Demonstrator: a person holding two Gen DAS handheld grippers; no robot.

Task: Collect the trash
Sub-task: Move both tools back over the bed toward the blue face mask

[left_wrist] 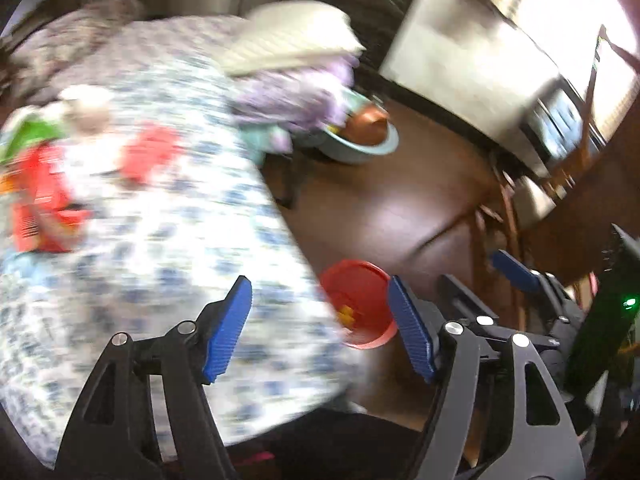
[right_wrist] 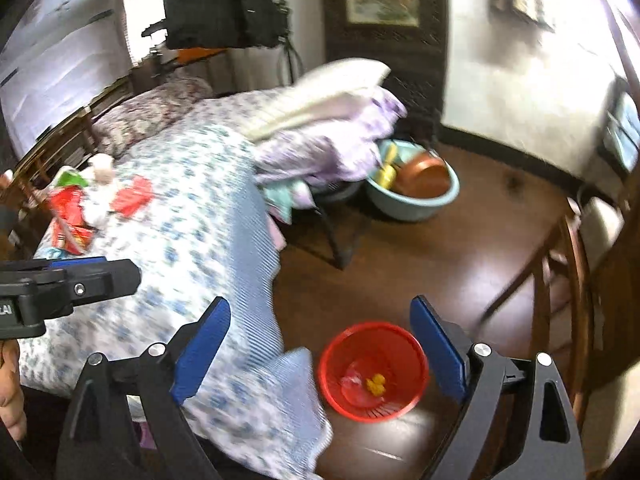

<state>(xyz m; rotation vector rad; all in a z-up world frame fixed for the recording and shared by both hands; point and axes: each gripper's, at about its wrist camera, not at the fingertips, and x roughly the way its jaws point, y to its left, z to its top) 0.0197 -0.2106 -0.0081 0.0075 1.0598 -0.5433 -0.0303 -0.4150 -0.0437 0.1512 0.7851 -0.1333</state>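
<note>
Beside the bed, on the dark wooden floor [right_wrist: 460, 264], stands the red trash basket [right_wrist: 374, 372], with a yellow scrap [right_wrist: 376, 385] and a pale crumpled bit in its bottom. Through my right gripper [right_wrist: 320, 352] it sits at about five o'clock, framed between my blue pads, which stand wide apart and hold nothing. My left gripper [left_wrist: 320, 328] is likewise spread open and empty; in its view the basket [left_wrist: 358, 304] lies just inside the right-hand pad, partly hidden by the edge of the blue-flowered bedspread [left_wrist: 172, 240].

More trash lies on the bed at about nine o'clock from both cameras: red wrappers [right_wrist: 70, 220], another red piece [right_wrist: 134, 196], something green [right_wrist: 72, 178] and a pale lump [right_wrist: 102, 168], all too blurred to tell more. Folded bedding, white over lilac [right_wrist: 328, 128], is piled at twelve o'clock. Past it on the floor sits a pale blue basin [right_wrist: 416, 196] holding a brown bowl [right_wrist: 426, 178]. A wooden chair [right_wrist: 568, 296] stands at three o'clock.
</note>
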